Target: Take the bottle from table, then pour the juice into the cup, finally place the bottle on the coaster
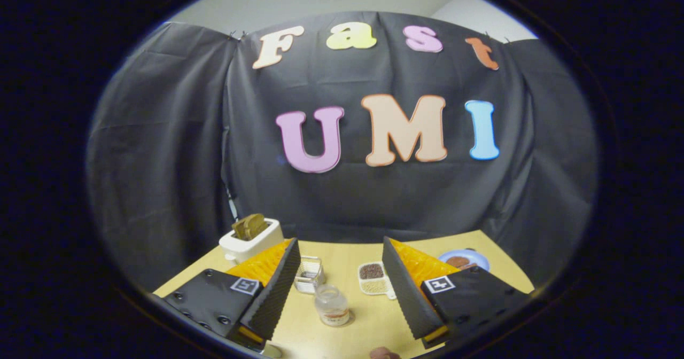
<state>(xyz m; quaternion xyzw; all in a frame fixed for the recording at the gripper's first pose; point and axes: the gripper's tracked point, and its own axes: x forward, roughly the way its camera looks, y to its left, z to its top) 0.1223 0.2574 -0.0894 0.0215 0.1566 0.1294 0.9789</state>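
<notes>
The pale wooden table [368, 316] carried everything. A white toaster [251, 240] with browned bread stood beyond the left finger. The gripper [339, 287] hung above the table, its jaws spread wide and holding nothing. A small blue plate [464, 259] lay past the right finger. Between the fingers the clear bottle [332, 305] stood upright, long axis vertical, mouth upward, with a glass cup [309, 274] just behind it.
</notes>
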